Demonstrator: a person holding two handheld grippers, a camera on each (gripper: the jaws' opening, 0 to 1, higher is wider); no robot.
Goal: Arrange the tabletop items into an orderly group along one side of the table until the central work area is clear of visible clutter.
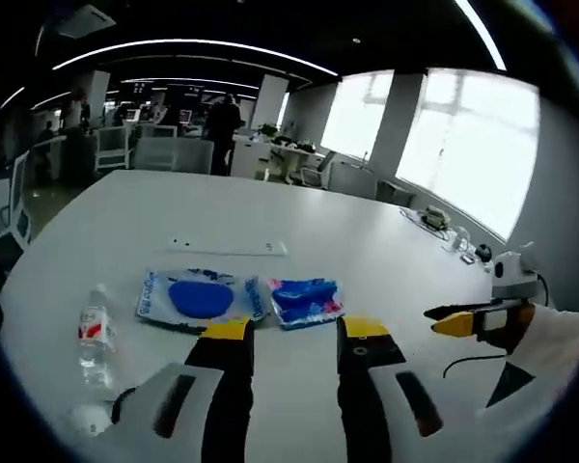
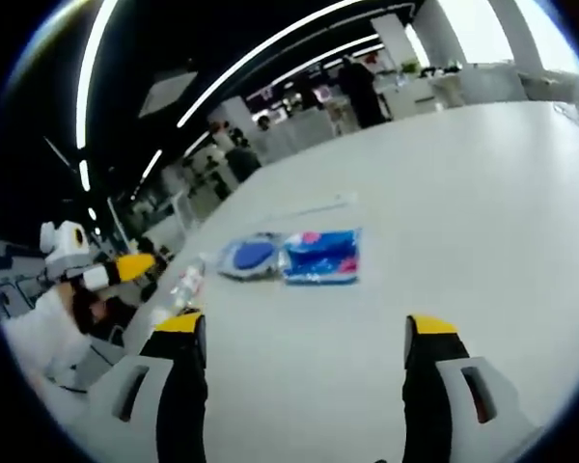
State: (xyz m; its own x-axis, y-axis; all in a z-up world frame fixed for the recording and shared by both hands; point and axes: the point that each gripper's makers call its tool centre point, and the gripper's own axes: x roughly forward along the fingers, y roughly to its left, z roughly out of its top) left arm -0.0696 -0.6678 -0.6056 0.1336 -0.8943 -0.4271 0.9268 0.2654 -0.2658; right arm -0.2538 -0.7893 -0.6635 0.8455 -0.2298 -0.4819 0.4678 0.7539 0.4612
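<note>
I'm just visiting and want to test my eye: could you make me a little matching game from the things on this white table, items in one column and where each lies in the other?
As seen in the left gripper view.

Items:
1. water bottle
2. larger blue packet
3. smaller blue-and-pink packet
4. long clear strip

Places:
A. farther back, beyond both packets
B. right of the larger packet
C. far left, lying down
D. between bottle and smaller packet

Pairs: 1-C, 2-D, 3-B, 4-A
</note>
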